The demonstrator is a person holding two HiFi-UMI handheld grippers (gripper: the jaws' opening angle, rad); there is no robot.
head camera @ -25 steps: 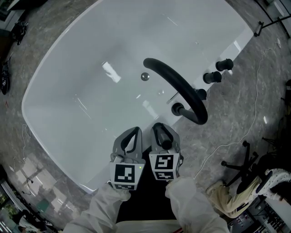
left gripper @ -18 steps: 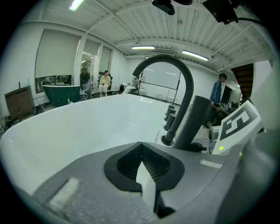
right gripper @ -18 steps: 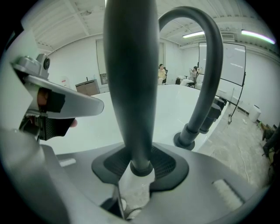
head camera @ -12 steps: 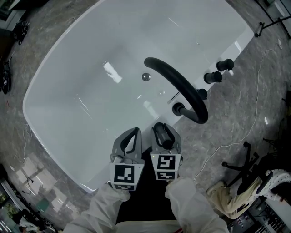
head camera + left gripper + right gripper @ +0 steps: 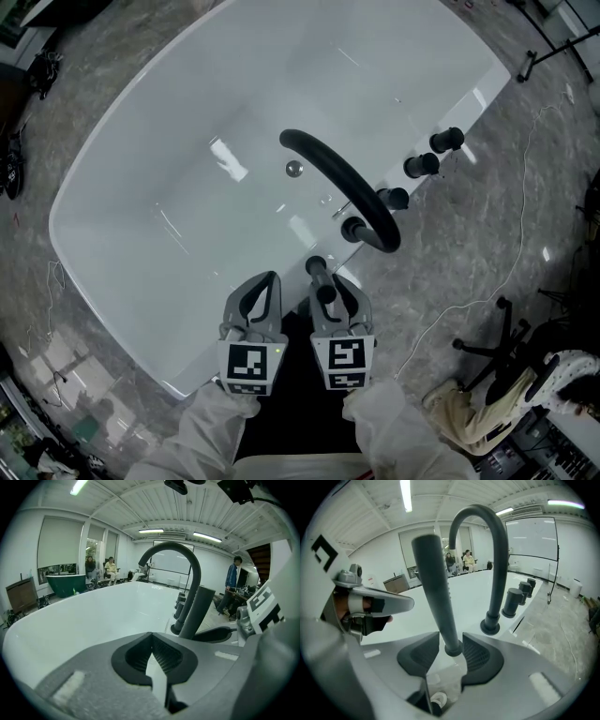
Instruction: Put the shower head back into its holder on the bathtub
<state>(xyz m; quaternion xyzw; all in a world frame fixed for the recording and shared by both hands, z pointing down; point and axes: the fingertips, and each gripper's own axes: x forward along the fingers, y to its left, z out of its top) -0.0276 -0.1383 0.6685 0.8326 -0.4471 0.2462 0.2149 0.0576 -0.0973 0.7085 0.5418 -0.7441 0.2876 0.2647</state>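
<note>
Right gripper view: puts the shower head [image 5: 436,592] dead ahead of the right hand-held gripper [image 5: 451,640] and between its jaws. Stands near upright there, leaning slightly to the left of frame, with the long axis crossing the line along which the jaws point. Ends at the foot in a dark ring, seemingly the mouth of the holder [image 5: 453,649], on the white rim of the bathtub [image 5: 471,597]. Reads as open: shows both pads standing off the narrow foot, with a plain gap at the left pad and the right pad close yet apparently not pressing. Confirms this in the head view, with the shower head's top [image 5: 317,267] poking out just beyond the jaw tips, on the near rim, this side of the arched spout [image 5: 342,183]. Places the left hand-held gripper [image 5: 265,284] just beside the right one, closed tip to tip on nothing, with the shower head off to its right; makes the right one plainly the nearer. Looks, as a judgement, like a seated shower head with only the release left to finish. Calls for a straight pull back along the jaws' own line, to avoid knocking the upright shower head sideways out of its seat.
</note>
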